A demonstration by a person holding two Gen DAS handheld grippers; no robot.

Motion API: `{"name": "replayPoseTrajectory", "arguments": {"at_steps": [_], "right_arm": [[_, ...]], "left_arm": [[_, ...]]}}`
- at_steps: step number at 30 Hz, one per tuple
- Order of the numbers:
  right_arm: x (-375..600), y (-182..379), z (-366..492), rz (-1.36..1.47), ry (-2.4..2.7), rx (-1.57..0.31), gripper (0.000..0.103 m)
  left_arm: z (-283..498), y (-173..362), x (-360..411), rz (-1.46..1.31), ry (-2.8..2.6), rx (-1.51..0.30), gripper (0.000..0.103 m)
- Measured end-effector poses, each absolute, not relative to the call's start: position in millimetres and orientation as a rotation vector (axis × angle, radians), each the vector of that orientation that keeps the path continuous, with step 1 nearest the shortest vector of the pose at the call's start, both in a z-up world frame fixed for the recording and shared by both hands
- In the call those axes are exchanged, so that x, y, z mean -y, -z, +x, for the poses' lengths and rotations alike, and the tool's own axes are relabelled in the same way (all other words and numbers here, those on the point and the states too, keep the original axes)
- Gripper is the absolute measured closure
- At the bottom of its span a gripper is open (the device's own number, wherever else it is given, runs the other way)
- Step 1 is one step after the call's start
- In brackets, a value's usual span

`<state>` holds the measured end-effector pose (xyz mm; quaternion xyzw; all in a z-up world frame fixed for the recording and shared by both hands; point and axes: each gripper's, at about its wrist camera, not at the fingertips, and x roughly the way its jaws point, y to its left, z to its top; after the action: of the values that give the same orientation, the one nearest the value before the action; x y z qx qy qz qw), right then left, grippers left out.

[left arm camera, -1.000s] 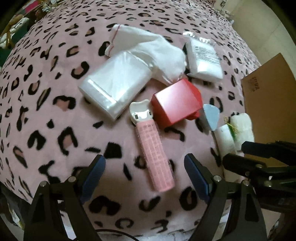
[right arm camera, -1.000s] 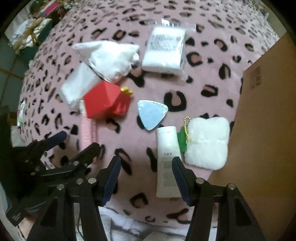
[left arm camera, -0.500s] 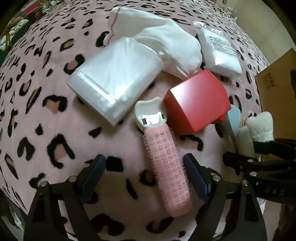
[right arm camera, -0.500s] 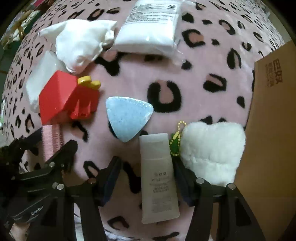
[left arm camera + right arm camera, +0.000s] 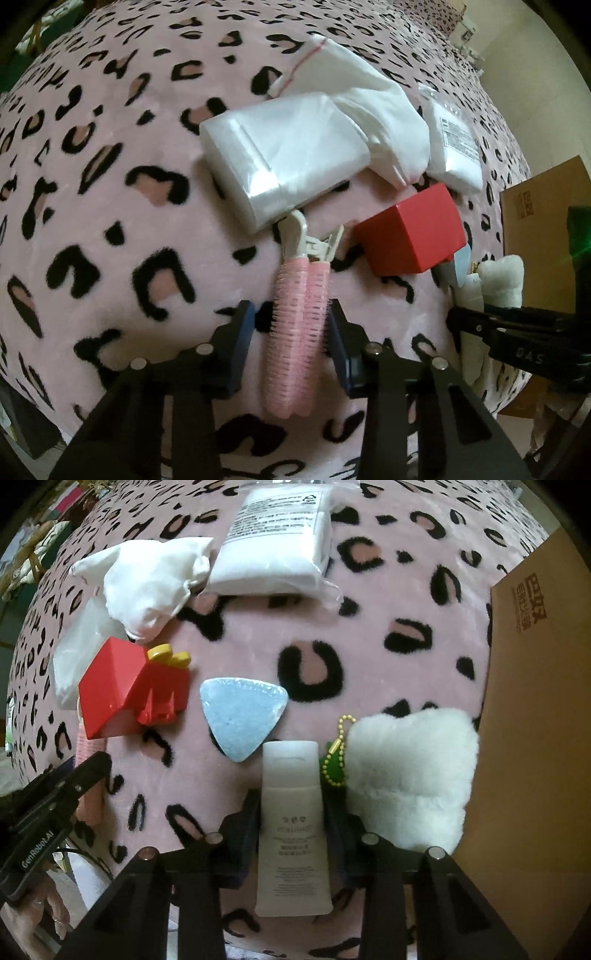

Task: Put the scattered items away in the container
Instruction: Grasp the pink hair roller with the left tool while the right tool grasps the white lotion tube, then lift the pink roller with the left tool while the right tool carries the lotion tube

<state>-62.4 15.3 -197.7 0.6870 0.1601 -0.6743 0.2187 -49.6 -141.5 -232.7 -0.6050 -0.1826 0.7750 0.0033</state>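
Observation:
In the left wrist view my left gripper is shut on a pink hair roller clip, which has turned on its side with its white clip end pointing away. In the right wrist view my right gripper is shut on a white tube lying on the leopard-print blanket. A cardboard box stands at the right. A red box, a blue triangular puff and a white fluffy pouch with a gold chain lie close by.
A clear-wrapped white pack, a white cloth bag and a labelled white packet lie farther back on the blanket. The blanket's front edge runs just below both grippers. The left gripper shows at the lower left of the right wrist view.
Both grippers moved forward and closed: the left on the pink roller clip, which rolled onto its side, the right on the white tube.

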Motion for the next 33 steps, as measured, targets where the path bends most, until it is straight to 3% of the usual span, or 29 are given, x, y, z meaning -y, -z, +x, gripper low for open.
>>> {"name": "replayPoseTrajectory", "arguments": {"at_steps": [19, 28, 31, 33], "right_arm": [[2.1, 174.0, -40.7, 1.833, 1.835, -0.327, 0.069], [20.2, 171.4, -38.7, 1.816, 1.822, -0.396, 0.069], [21.7, 180.7, -38.2, 1.846, 1.803, -0.423, 0.069], [24.4, 184.0, -39.4, 1.848, 1.797, -0.442, 0.069]], "left_arm": [[-6.7, 193.0, 177.7, -1.875, -2.503, 0.586, 0.068], [-2.3, 194.5, 182.4, -1.862, -2.495, 0.598, 0.068], [-14.5, 198.9, 170.1, -1.841, -2.468, 0.535, 0.060], [-24.0, 208.8, 162.3, -1.859, -2.425, 0.511, 0.049]]}}
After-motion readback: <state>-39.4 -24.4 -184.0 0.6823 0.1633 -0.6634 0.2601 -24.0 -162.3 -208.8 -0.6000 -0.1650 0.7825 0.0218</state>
